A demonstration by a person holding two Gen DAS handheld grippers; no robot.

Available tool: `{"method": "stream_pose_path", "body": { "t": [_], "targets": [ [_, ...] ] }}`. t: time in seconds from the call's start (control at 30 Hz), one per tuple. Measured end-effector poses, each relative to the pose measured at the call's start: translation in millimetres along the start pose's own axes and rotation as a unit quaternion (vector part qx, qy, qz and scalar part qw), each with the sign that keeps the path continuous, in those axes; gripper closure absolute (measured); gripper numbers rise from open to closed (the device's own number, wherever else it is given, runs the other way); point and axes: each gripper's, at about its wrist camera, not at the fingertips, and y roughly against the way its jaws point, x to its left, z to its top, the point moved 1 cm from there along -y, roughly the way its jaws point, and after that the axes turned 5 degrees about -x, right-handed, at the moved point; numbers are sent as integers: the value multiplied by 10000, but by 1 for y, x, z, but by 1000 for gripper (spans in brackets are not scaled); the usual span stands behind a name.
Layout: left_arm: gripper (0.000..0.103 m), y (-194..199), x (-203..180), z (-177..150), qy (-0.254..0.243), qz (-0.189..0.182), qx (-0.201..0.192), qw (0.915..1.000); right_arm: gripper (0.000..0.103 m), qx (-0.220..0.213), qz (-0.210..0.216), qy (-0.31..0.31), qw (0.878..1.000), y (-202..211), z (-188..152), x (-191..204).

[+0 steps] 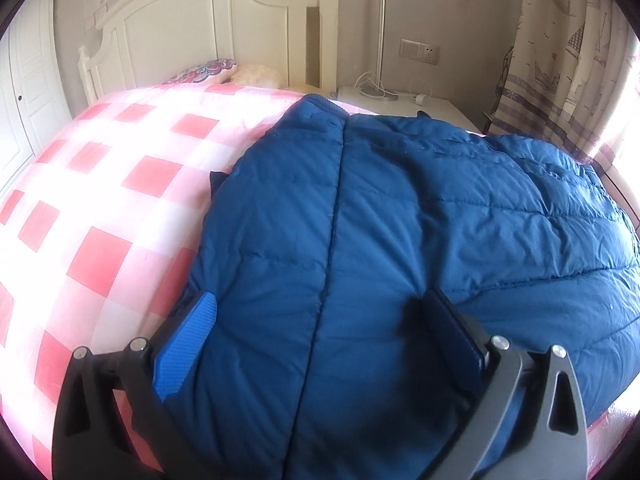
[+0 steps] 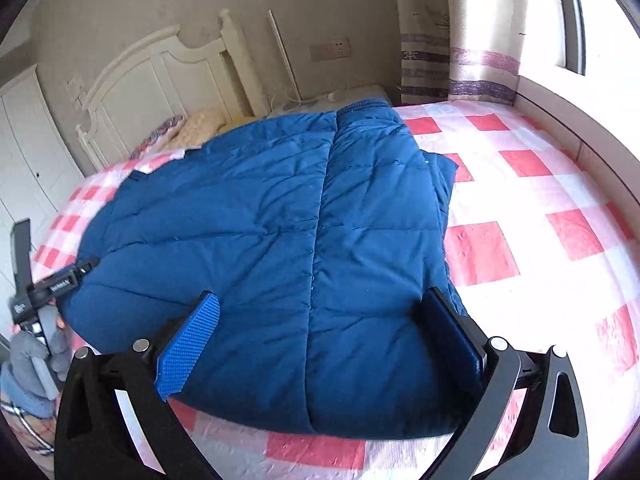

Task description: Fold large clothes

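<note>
Left wrist view: we saw our left gripper (image 1: 320, 320) spread wide over the blue quilted jacket (image 1: 400, 220), nothing pinched betw. its fingers. The blue ribbed pad (image 1: 188, 352) sat near the jacket's left edge, the dark pad on the other finger further right on the fabric; whether they pressed into the padding we couldn't tell. The jacket lay flat on the bed w/ the pink-and-white checked sheet (image 1: 100, 184), a centre seam running away from us toward the collar end near the white headboard (image 1: 192, 28). A patterned pillow (image 1: 204, 70) lay at the head, a white nightstand (image 1: 432, 108) w/ a lamp pole (image 1: 382, 36) beside it, curtain (image 1: 560, 60) at right.

Right wrist view: our right gripper (image 2: 320, 320) was likewise wide open, holding nothing, above the jacket's (image 2: 260, 232) near hem. The jacket looked folded in on itself, roughly rectangular, w/ a layer edge showing along its right side; the checked sheet (image 2: 540, 200) lay bare to the right. At far left the other gripper (image 2: 60, 280) showed at the jacket's edge, a hand on its handle; its opening wasn't readable from here.
</note>
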Motion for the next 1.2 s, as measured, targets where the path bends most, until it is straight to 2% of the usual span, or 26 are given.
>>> {"method": "stream_pose_path", "body": {
  "t": [0.07, 0.13, 0.2, 0.27, 0.37, 0.43, 0.47, 0.57, 0.63, 0.77, 0.8, 0.83, 0.87, 0.9, 0.97, 1.03, 1.1, 1.2],
  "targets": [
    [1, 1, 0, -1, 2, 6, -10, 10000, 6, -251, 260, -483, 9982, 27, -4, -10],
    [1, 1, 0, -1, 5, -2, -11, 10000, 6, -400, 547, -1118, 9914, 54, -16, -23],
    [1, 1, 0, 0, 6, -17, -32, 10000, 5, -307, 827, -1608, 9830, 71, -28, -34],
    [1, 1, 1, 0, 12, -21, -38, 10000, 5, -133, 933, -2059, 9740, 79, -42, -44],
    [1, 1, 1, 0, 7, -24, -35, 10000, 5, 191, 1143, -2422, 9633, 68, -57, -51],
    [1, 1, 1, 0, 6, -25, -36, 10000, 5, 236, 1000, -2532, 9619, 54, -59, -53],
    [1, 1, 1, 0, 5, -24, -37, 10000, 6, 237, 1058, -2549, 9609, 45, -58, -51],
    [1, 0, 0, 0, -5, -19, -31, 10000, 4, 130, 799, -2252, 9709, 17, -42, -34],
    [1, 1, 1, 0, -3, -21, -30, 10000, 4, 41, 658, -2217, 9729, -3, -29, -21],
    [1, 0, 1, 0, -1, -24, -31, 10000, 5, -410, 103, -2635, 9637, -29, -9, -20],
    [1, 0, 1, 0, -2, -17, -32, 10000, 14, -450, 54, -2689, 9621, -34, -7, -19],
    [1, 0, 1, 0, 5, -17, -33, 10000, 37, -435, 144, -2767, 9599, -41, -6, -19],
    [1, 0, 2, 0, 18, -22, -35, 10000, 48, -472, 290, -2899, 9555, -44, -7, -21],
    [1, 1, 1, 1, 26, -31, -41, 10000, 51, -571, 548, -3052, 9490, -43, -10, -26],
    [1, 3, -1, 1, 17, -35, -54, 10000, 64, -662, 957, -3342, 9353, -42, -16, -34],
    [1, 5, -2, 0, -22, -11, -68, 10000, 67, -723, 1249, -3458, 9271, -29, -26, -40],
    [1, 13, -6, -6, -174, 81, -105, 9998, 69, -774, 1420, -3425, 9255, -13, -34, -40],
    [2, 40, -12, -16, -261, -68, -73, 9996, 71, -697, 1661, -3585, 9160, 13, -56, -48]
  ]
}}
